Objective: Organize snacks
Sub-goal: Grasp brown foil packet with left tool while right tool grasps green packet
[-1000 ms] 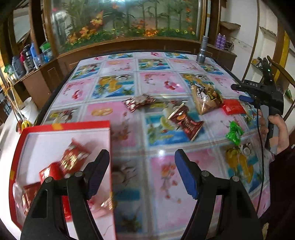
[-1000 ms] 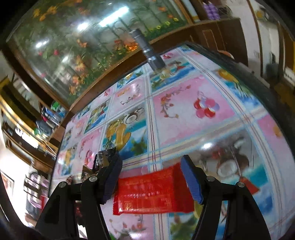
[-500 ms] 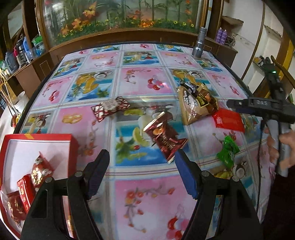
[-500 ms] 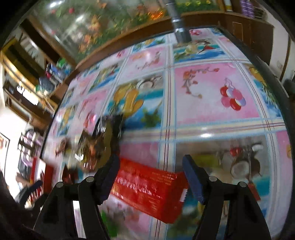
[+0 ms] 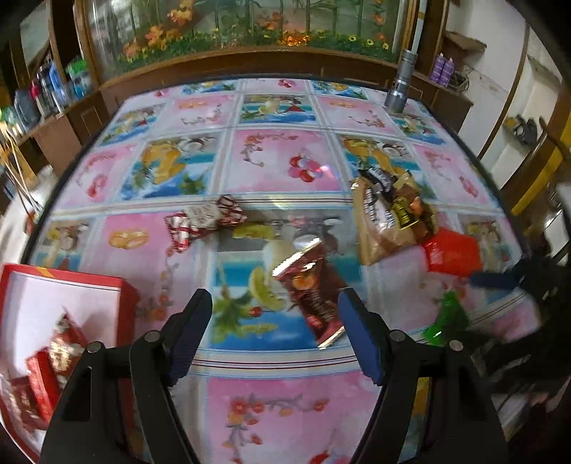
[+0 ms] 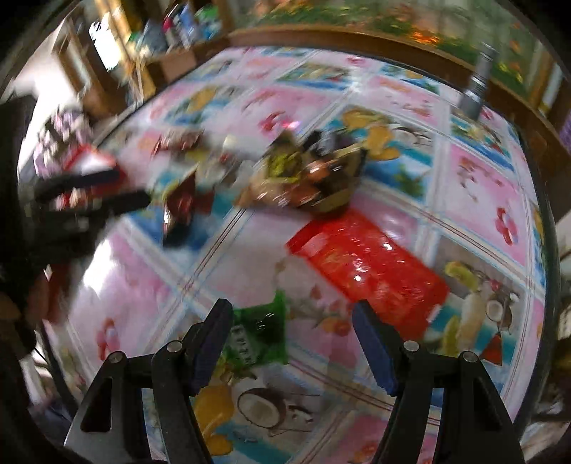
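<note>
My left gripper (image 5: 273, 323) is open over the table, nothing between its pads; a dark red snack packet (image 5: 310, 289) lies just ahead of its right finger. A red-and-white candy wrapper (image 5: 203, 219), a brown snack bag (image 5: 390, 217), a flat red packet (image 5: 451, 251) and a small green packet (image 5: 446, 319) lie around. A red box (image 5: 71, 282) with red snacks inside sits at the left. My right gripper (image 6: 292, 339) is open above the green packet (image 6: 258, 333), which lies by its left finger; the red packet (image 6: 367, 262) lies beyond its right finger.
A silver flashlight (image 5: 399, 84) stands upright at the table's far right. A wooden cabinet with a flower-painted glass panel (image 5: 249, 32) runs along the far edge. Shelves with bottles (image 5: 50, 89) stand at the left. The dark table rim (image 5: 478, 157) curves along the right.
My left gripper moved right, away from the red box, to the dark red packet. My right gripper rolled and pulled back from the red packet; the green packet now lies by its left finger.
</note>
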Tool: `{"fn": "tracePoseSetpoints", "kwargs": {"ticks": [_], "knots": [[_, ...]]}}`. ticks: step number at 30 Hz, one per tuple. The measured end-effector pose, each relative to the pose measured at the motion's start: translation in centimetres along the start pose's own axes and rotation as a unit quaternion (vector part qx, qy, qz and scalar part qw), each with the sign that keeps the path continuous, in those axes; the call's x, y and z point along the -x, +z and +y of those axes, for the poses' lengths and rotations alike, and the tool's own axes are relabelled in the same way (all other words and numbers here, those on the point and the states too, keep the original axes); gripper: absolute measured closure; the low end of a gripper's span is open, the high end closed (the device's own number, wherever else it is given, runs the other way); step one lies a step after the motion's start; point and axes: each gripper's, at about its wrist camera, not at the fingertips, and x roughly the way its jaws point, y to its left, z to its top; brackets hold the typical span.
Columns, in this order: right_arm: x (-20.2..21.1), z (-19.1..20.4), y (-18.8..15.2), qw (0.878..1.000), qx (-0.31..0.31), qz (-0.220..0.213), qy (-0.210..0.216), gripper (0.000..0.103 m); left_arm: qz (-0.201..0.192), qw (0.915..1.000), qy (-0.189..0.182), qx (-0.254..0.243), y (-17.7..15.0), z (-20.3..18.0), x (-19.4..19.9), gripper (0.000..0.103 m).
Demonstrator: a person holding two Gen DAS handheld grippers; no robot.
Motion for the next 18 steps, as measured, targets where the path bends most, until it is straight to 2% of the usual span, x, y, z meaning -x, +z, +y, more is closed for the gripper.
{"fn": "tracePoseSetpoints", "kwargs": {"ticks": [5,7,9,12,17,18], "knots": [[-1.9,1.6,-0.5,0.999,0.023,0.032,-0.027,0.037,0.007,0.9998,0.003,0.017,0.6,-0.6,-1.2,0.03],[-1.8,1.9,-0.6,0.999,0.028,0.026,-0.027,0.043,0.011,0.9998,0.002,0.013,0.5,-1.1,-1.8,0.03],[-1.8,2.4,-0.7,0.999,0.037,0.023,-0.022,0.056,0.013,0.9999,0.006,0.002,0.4,-1.8,-2.2,0.03],[-1.5,2.5,-0.6,0.999,0.041,0.02,-0.015,0.066,0.016,0.9998,0.009,-0.009,0.0,-2.4,-2.9,0.03],[-1.4,1.3,-0.3,1.0,0.018,0.012,0.007,0.068,0.0,0.9997,0.009,-0.021,0.1,-2.5,-3.4,0.031],[-1.4,1.1,-0.2,1.0,0.015,0.01,0.011,0.069,0.001,0.9996,0.011,-0.025,0.1,-2.5,-3.6,0.035]]}}
